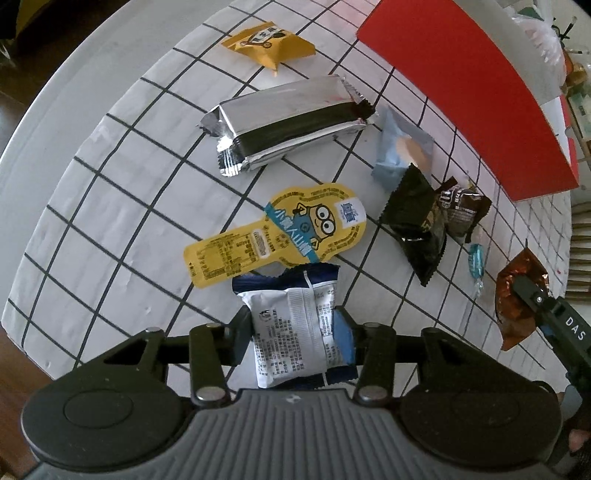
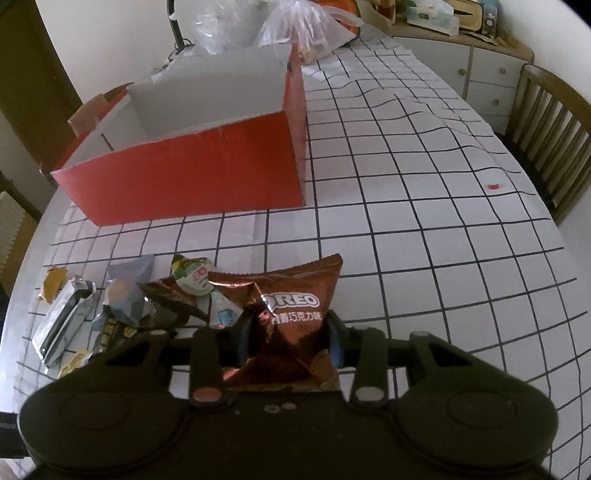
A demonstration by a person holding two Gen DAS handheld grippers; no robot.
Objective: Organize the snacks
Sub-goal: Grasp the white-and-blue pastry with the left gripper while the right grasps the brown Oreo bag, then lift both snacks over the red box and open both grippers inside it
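My left gripper (image 1: 293, 332) is shut on a white and blue snack packet (image 1: 295, 332), held just above the checked tablecloth. Ahead of it lie a yellow Minions pack (image 1: 280, 236), a silver foil bar (image 1: 284, 122), a yellow pouch (image 1: 269, 44), a light blue pack (image 1: 402, 151) and dark wrappers (image 1: 417, 225). My right gripper (image 2: 290, 334) is shut on a brown Oreo packet (image 2: 291, 325); it also shows at the left wrist view's right edge (image 1: 517, 302). The open red box (image 2: 192, 177) stands beyond the snack pile, empty as far as I see.
The table is round with a black-grid white cloth (image 2: 406, 236). A plastic bag (image 2: 306, 29) sits behind the box. A wooden chair (image 2: 546, 125) and a cabinet (image 2: 480, 66) stand at the far right. A small blue candy (image 1: 476, 258) lies near the dark wrappers.
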